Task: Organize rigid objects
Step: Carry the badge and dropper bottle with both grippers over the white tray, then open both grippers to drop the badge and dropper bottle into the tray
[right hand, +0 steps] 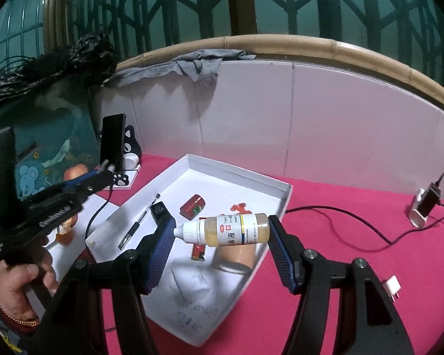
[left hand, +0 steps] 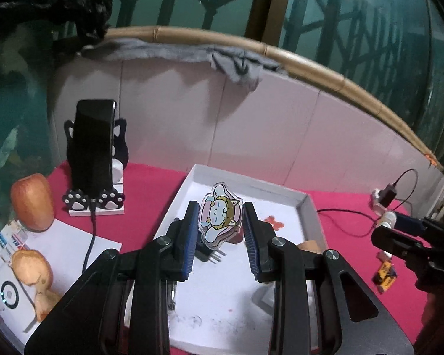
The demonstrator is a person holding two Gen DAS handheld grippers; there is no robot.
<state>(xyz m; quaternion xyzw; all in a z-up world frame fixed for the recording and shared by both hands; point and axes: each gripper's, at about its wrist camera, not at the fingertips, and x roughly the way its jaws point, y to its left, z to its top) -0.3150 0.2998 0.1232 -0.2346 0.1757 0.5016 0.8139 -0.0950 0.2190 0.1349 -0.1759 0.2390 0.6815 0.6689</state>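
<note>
My left gripper [left hand: 220, 208] is shut on a flat acrylic cartoon cat figure [left hand: 219, 222], held upright between its blue pads above the white tray [left hand: 303, 204]. Across my right gripper [right hand: 221, 222] lies a small white-capped bottle of yellowish liquid [right hand: 233, 230], and that gripper is shut on it, cap at the left pad and base at the right, over the tray [right hand: 284, 190]. In the tray are a pen [right hand: 137, 222], a red cylinder [right hand: 194, 205], a black plug [left hand: 207, 253] and small red pieces. A hand [right hand: 17, 281] carries the left gripper [right hand: 103, 174] at the left.
A phone on a black cat stand [left hand: 94, 148] and an apple [left hand: 32, 201] sit at the far left, a bitten apple [left hand: 32, 269] nearer. A charger with cable [right hand: 423, 207], a white plug [right hand: 392, 287] and a yellow-black battery [left hand: 384, 275] lie on the red cloth at right. White wall panels close the back.
</note>
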